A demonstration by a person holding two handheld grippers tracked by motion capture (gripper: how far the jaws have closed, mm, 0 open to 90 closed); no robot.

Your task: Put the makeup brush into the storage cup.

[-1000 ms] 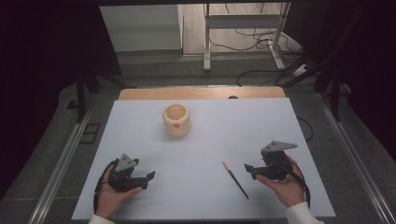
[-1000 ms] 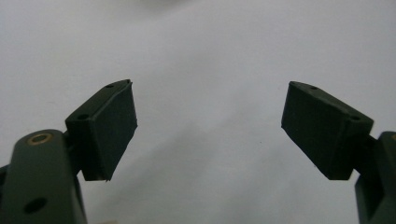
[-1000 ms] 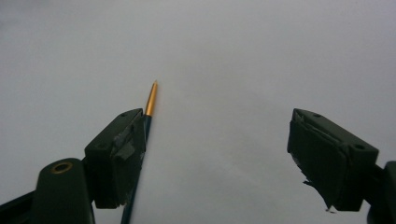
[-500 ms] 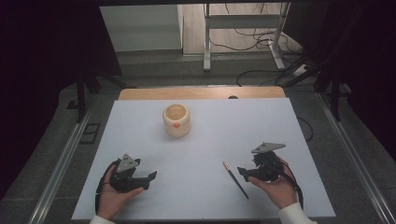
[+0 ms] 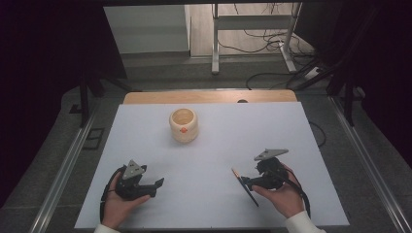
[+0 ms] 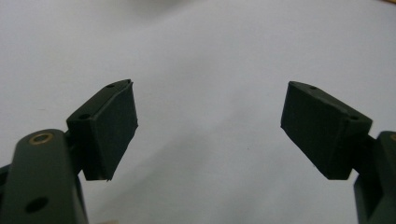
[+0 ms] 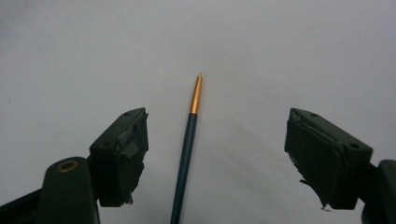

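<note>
High view: right gripper (image 5: pixel 246 181) sits low over the white table (image 5: pixel 214 145), held from below by the right hand (image 5: pixel 282 194); its jaws stand wide apart over the middle of a thin dark pen (image 5: pixel 245 187), so that stretch of the shaft is covered by the jaw tips and whether they touch it is hard to make out. Pen's long axis runs diagonally, orange-tipped end up-left of the gripper, dark tail poking out toward the near table edge. Left gripper (image 5: pixel 158 183) rests well apart on the other side in the left hand (image 5: pixel 121 204), jaws look spread with nothing between them, though small at this size. A pale round cup (image 5: pixel 183 125) stands far ahead of both grippers, roughly between their lines; its inside is not readable. Left gripper view: both black pads (image 6: pixel 114 126) wide apart, bare white table between them, a blurred pale shape cut off at the top edge. Right gripper view: pads (image 7: pixel 123 154) wide apart, neither touching the pen (image 7: pixel 187 149), which lies flat between them, nearer the left-hand pad; gold-orange tip points straight away from the gripper, long axis along the jaws' direction, tail end cut off by the bottom edge.
</note>
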